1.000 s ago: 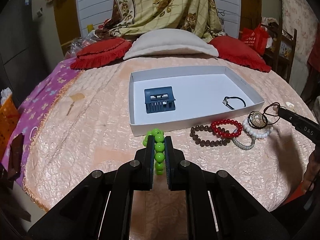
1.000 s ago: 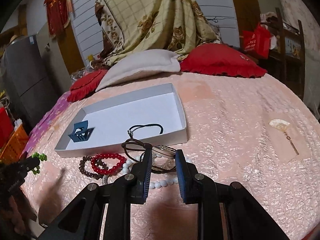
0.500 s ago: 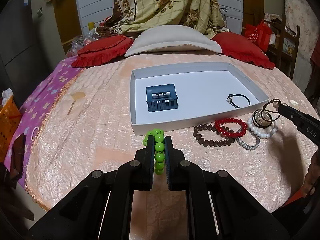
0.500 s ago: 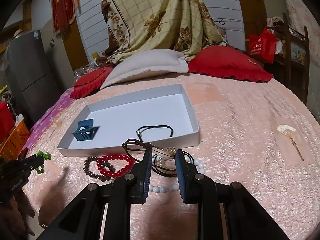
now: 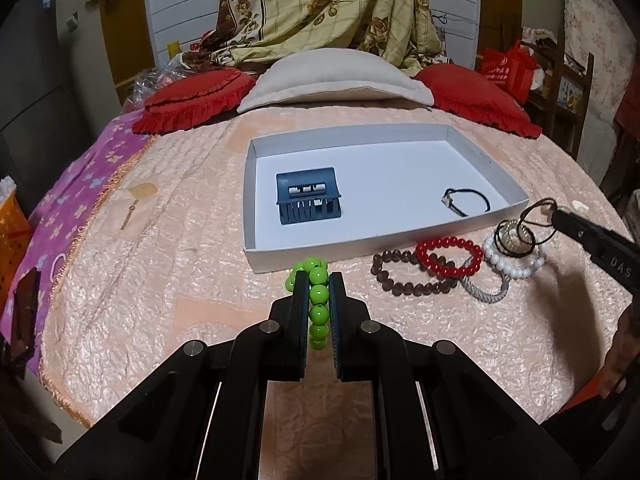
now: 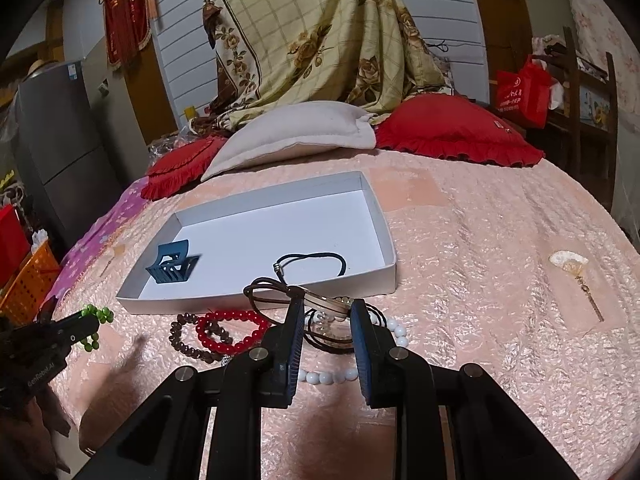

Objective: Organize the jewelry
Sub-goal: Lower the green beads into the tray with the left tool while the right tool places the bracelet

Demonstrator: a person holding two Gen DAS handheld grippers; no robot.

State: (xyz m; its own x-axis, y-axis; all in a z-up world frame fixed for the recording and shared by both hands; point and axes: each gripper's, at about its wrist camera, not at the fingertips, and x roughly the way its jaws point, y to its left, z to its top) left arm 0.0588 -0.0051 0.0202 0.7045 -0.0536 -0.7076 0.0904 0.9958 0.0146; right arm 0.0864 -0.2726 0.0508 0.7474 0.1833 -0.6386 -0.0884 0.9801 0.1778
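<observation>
My left gripper (image 5: 319, 280) is shut on a green bead bracelet (image 5: 319, 296) and holds it above the bedspread, just before the near wall of the white box (image 5: 360, 246). The box holds a blue hair claw (image 5: 308, 196) and a black cord bracelet (image 5: 466, 202). My right gripper (image 6: 325, 308) is shut on a pendant with a dark cord (image 6: 324, 304), lifted above a white bead bracelet (image 6: 394, 330). A red bead bracelet (image 5: 448, 256) and a brown bead bracelet (image 5: 404, 276) lie on the bedspread beside the box.
A grey braided band (image 5: 484, 294) lies by the bracelets. Red cushions (image 5: 196, 98) and a beige pillow (image 5: 336, 76) sit behind the box. A small fan-shaped charm (image 6: 570, 262) lies to the right on the pink bedspread. An orange basket (image 6: 28, 280) stands at the left.
My right gripper has lifted the pendant and its cord higher off the white bead bracelet. My left gripper has risen slightly with the green bracelet still in it.
</observation>
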